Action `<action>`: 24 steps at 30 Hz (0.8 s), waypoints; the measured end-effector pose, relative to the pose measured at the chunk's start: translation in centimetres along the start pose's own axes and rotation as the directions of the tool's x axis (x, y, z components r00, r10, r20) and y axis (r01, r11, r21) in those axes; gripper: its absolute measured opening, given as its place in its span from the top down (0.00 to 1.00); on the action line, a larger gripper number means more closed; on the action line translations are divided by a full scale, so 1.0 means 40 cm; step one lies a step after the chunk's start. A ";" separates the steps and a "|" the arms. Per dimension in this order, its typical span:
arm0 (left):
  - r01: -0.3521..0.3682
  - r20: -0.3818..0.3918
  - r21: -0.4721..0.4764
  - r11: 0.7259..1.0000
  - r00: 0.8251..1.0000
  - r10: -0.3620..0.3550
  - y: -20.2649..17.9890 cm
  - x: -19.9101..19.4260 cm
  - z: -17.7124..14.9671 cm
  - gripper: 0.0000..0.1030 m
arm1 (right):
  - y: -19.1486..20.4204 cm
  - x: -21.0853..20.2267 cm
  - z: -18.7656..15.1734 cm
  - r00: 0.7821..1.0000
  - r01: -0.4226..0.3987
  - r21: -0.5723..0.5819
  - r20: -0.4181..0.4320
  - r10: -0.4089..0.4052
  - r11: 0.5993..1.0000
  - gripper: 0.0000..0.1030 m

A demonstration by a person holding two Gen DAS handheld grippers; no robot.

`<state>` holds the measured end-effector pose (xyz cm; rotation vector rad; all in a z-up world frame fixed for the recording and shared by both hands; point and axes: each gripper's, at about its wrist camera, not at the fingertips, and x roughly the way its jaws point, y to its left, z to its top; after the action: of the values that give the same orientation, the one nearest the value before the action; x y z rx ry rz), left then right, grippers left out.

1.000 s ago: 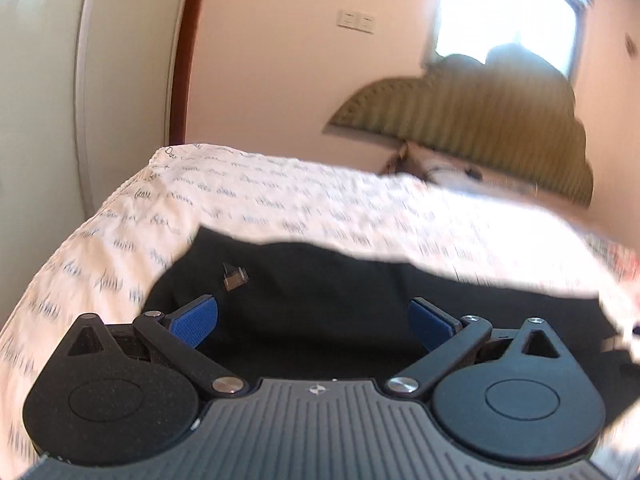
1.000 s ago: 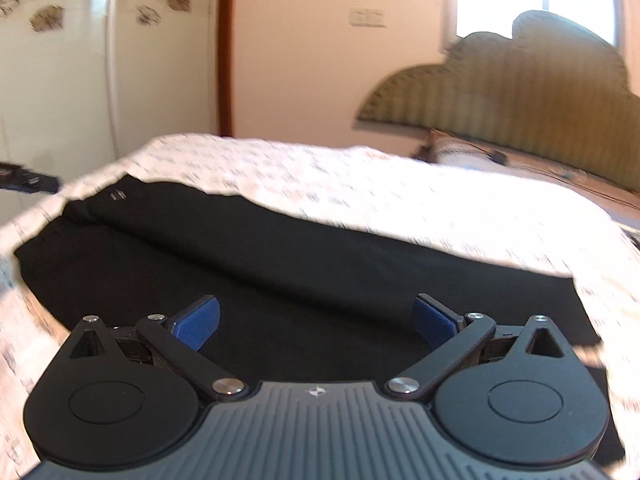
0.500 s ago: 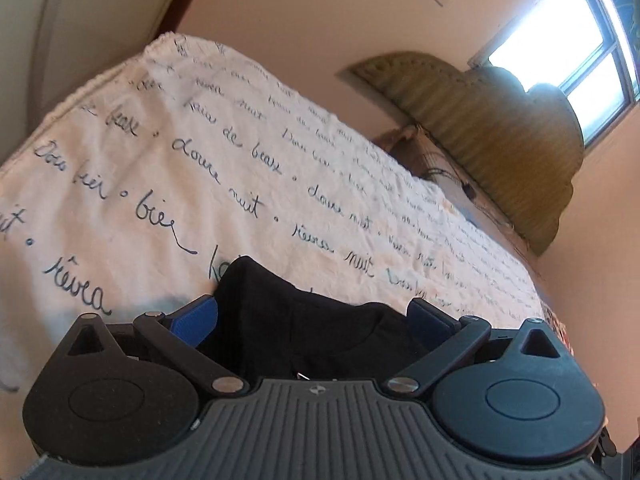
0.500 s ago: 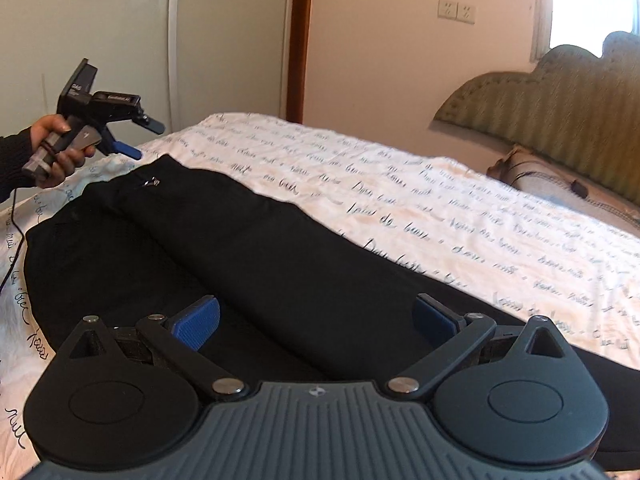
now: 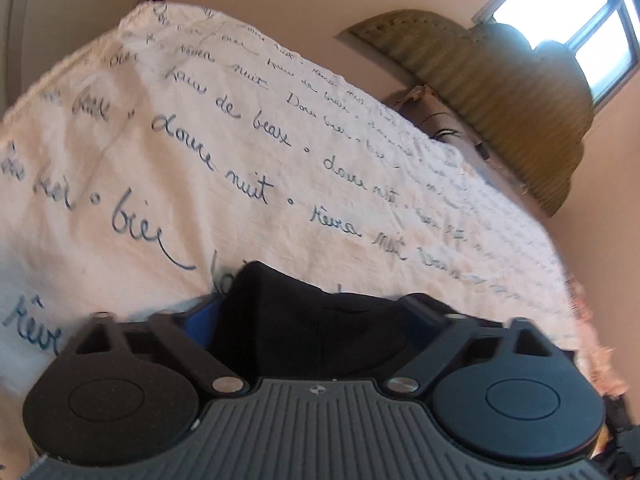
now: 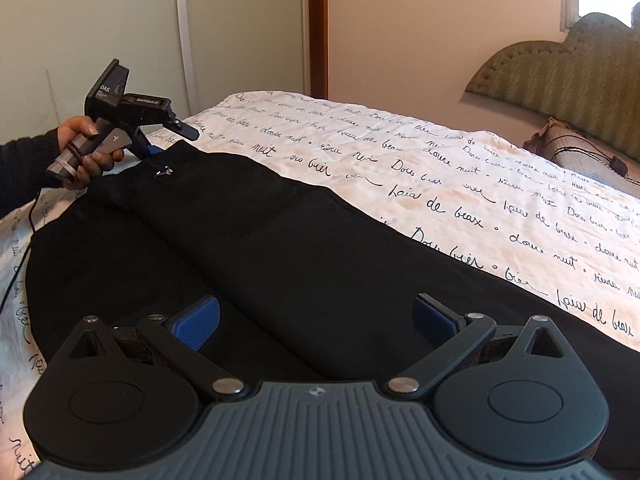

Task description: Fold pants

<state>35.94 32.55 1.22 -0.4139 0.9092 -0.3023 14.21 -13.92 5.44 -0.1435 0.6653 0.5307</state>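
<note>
Your left tongs (image 5: pixel 316 320) stand wide apart, with the waistband corner of the pants (image 6: pixel 280 248) bunched between the blue pads (image 5: pixel 202 322) but not yet pinched; nothing is held so far. Your right tongs (image 6: pixel 316 320) are spread just as wide and hover over the middle of the legs, gripping nothing.

The pants lie along the near edge of the bed (image 6: pixel 460 168), already doubled leg over leg, waistband toward the foot-end corner by your left hand (image 6: pixel 86 148), and the hems run out of sight past your right side.

To do this pickup well, I would push the left tongs deeper so both layers of the waistband sit between the pads before you squeeze; a shallow bite on one layer will likely let the fold slide apart. Bring the right tongs to the far edge of the legs, level with the left, so the cloth lifts evenly and the printed bedspread (image 5: pixel 280 140) is not caught.
</note>
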 end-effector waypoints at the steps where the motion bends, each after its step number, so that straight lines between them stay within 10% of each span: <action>1: -0.031 -0.002 0.023 0.999 1.000 0.031 -0.006 -0.001 0.002 0.36 | 0.000 0.002 -0.001 1.000 -0.002 -0.001 -0.005 0.002 1.000 0.00; 5: -0.078 0.032 0.068 0.995 0.997 0.076 -0.002 -0.022 -0.007 0.67 | 0.000 0.001 -0.009 1.000 -0.016 -0.008 -0.007 0.015 1.000 0.00; 13: -0.076 0.270 0.300 0.951 0.963 -0.009 -0.132 -0.155 -0.070 0.80 | -0.106 0.047 0.048 0.974 -0.216 -0.036 0.062 0.218 0.976 0.00; 19: -0.014 0.423 0.393 0.919 0.890 -0.168 -0.194 -0.288 -0.140 0.83 | -0.238 0.176 0.146 0.943 -0.306 0.064 -0.112 0.312 0.950 0.00; 24: 0.035 0.450 0.377 0.926 0.866 -0.216 -0.195 -0.343 -0.166 0.97 | -0.286 0.257 0.187 0.940 -0.292 0.004 -0.186 0.287 0.957 0.00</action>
<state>21.97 30.06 10.80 -0.1936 0.3165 -0.4539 30.96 -17.23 4.44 -0.1187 0.8687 0.8163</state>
